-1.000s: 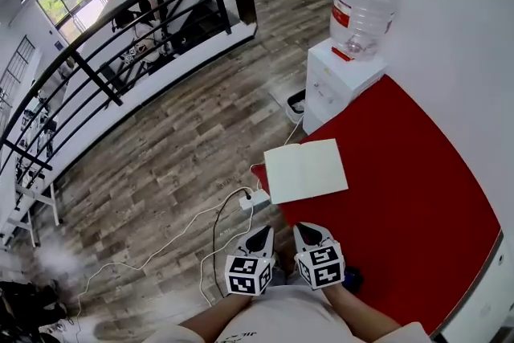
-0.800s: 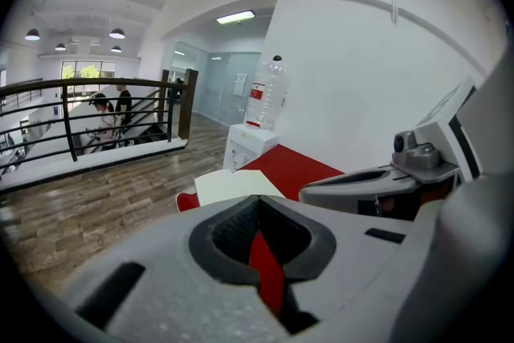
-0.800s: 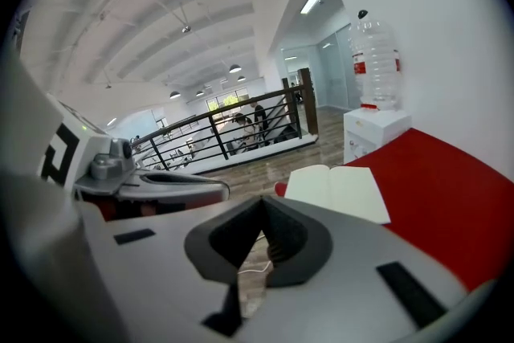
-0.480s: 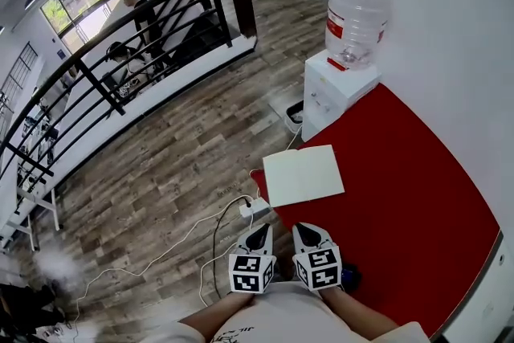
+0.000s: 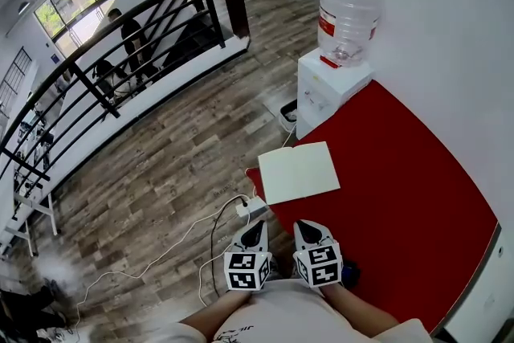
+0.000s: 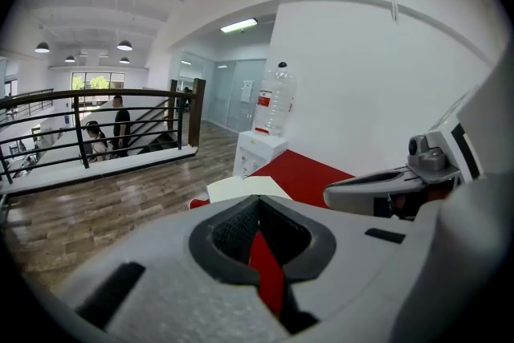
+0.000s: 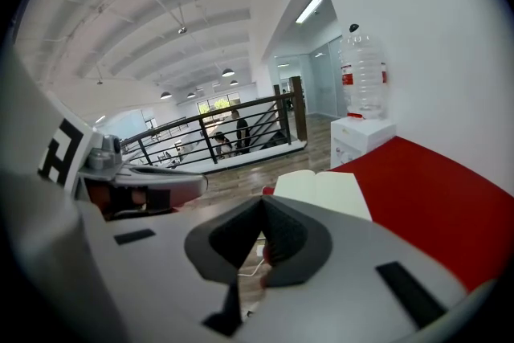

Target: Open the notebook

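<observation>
The notebook (image 5: 299,171) lies open and flat on the near left corner of the red table (image 5: 401,189), with pale blank pages up. It also shows in the left gripper view (image 6: 245,188) and the right gripper view (image 7: 325,190), beyond the jaws. My left gripper (image 5: 257,226) and right gripper (image 5: 305,226) hang side by side close to my body, short of the notebook and apart from it. Both point toward it. Each has its jaws together with nothing between them, the left gripper (image 6: 259,198) and the right gripper (image 7: 263,201) alike.
A white water dispenser (image 5: 325,88) with a large bottle (image 5: 345,8) stands past the table's far corner against the white wall. A power strip (image 5: 250,207) and cables lie on the wooden floor by the table's left edge. A black railing (image 5: 120,36) runs beyond, with people behind it.
Both grippers keep their place by my body, still closed. The notebook lies as before. The head view has swung slightly.
</observation>
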Available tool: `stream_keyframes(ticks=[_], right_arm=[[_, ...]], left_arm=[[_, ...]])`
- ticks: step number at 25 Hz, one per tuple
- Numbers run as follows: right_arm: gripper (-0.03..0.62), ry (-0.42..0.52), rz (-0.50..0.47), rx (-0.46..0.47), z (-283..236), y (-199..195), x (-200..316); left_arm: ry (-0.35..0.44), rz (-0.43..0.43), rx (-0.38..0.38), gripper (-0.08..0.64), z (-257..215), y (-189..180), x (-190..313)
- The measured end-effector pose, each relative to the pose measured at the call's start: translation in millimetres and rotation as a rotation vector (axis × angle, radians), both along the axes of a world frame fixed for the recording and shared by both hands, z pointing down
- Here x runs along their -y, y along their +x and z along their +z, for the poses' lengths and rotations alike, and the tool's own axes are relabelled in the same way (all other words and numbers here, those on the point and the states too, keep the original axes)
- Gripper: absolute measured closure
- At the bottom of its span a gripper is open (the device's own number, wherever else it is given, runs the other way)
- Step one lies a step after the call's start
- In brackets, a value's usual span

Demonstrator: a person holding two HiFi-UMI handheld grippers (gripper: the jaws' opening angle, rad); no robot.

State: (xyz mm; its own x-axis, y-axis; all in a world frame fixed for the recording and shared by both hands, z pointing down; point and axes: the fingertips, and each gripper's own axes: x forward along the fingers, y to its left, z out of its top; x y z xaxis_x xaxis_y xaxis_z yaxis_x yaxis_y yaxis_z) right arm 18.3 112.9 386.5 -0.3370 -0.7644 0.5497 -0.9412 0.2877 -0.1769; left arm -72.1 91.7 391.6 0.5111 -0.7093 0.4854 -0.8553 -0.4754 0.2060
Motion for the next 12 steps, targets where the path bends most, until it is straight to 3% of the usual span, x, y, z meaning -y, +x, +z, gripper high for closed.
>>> stream_keyframes(ticks=[12], right_arm=[[0.588,-0.031,0.042,0.007,7.1,4.1,-0.7]], left_arm=[[0.006,0.016,0.007,0.554,0.5,1.7,-2.8]])
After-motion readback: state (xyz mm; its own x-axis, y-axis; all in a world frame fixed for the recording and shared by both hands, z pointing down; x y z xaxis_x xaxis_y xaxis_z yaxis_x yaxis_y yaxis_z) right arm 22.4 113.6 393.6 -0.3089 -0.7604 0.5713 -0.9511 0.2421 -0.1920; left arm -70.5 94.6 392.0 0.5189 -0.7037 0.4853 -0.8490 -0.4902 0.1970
